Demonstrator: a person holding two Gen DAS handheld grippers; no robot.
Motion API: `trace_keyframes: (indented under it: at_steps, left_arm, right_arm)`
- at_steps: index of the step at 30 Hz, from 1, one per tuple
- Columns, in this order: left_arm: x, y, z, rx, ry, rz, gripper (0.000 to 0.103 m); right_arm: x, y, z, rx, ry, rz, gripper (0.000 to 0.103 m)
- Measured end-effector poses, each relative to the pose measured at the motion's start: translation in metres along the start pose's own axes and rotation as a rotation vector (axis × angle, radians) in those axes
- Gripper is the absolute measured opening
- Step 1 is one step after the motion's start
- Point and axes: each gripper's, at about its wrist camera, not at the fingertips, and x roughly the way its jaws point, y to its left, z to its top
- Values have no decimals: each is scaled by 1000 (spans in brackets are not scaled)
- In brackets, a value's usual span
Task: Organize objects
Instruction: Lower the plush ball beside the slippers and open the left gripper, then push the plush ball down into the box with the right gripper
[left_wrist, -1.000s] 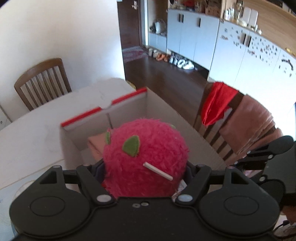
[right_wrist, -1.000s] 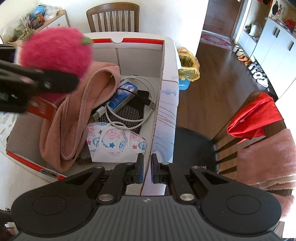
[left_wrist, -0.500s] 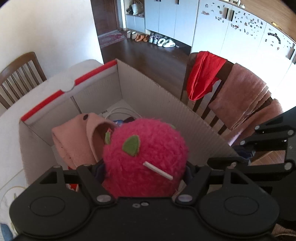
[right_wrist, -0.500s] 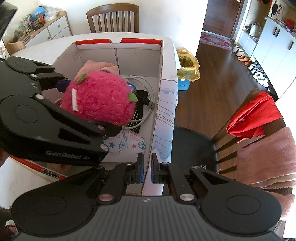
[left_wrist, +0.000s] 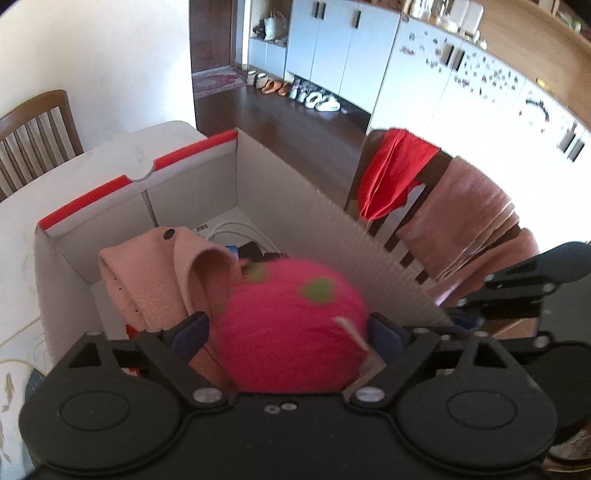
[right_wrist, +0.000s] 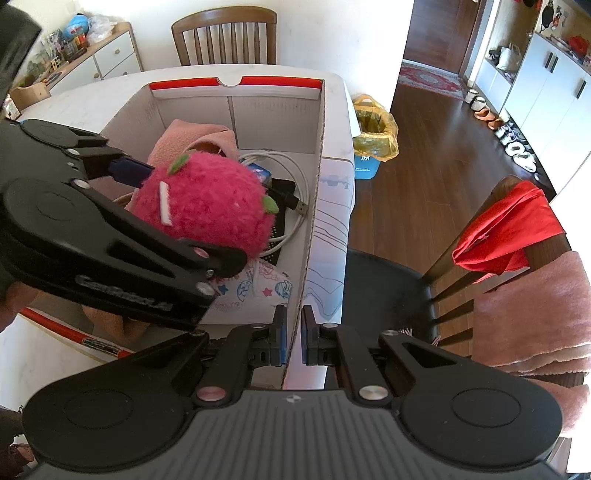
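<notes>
The left gripper (left_wrist: 288, 332) has just been opening over the cardboard box (right_wrist: 317, 155); its jaws now stand wide, with the pink plush strawberry (right_wrist: 207, 206) between them, blurred in the left wrist view and seemingly no longer pressed, with a gap at the left pad. The right gripper (right_wrist: 293, 339) is nearly closed, pinching the box's near side wall between its pads and holding the box steady on the tabletop (right_wrist: 74, 107).

The likeliest slip, as I judge it: the plush drops onto the heaped contents and rolls, since it is round and light and the pile beneath is uneven. Its fuzz could also catch on a pad and be dragged out when the left gripper lifts. If the right gripper lets go early, a knock could shift the box.

In the right wrist view the box holds a pink towel (right_wrist: 177, 136) at 11 o'clock, a coiled white cable (right_wrist: 299, 173) and a black USB lead (right_wrist: 291, 201) at 2 o'clock, a blue packet (right_wrist: 260, 172) and a patterned face mask (right_wrist: 266, 288) at 5 o'clock.
</notes>
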Motion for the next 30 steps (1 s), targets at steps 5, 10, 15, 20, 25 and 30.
trace_keyframes:
  at_steps: [5,10,15,20,25,30]
  left_arm:
    - [-19,2,-1,-36,-56,4,97]
    - [-38,10,-3,-86,-95,62,96]
    - [-57,20,-14,-145,-120,97,95]
    - [-70,25,-24,-183,-148,122,94]
    - [-79,24,-35,-221,-166,148,94]
    - [-91,18,-44,-231,-192,164,94]
  right_arm:
    - [-2,0,-2,6,1,-1,6]
    - [-3,1,-2,8,3,-6,6]
    - [-6,1,-2,9,-3,-10,7]
    - [-13,1,0,10,-24,-18,7]
    - [-26,1,0,7,-58,-30,7]
    - [-47,1,2,11,-125,-15,7]
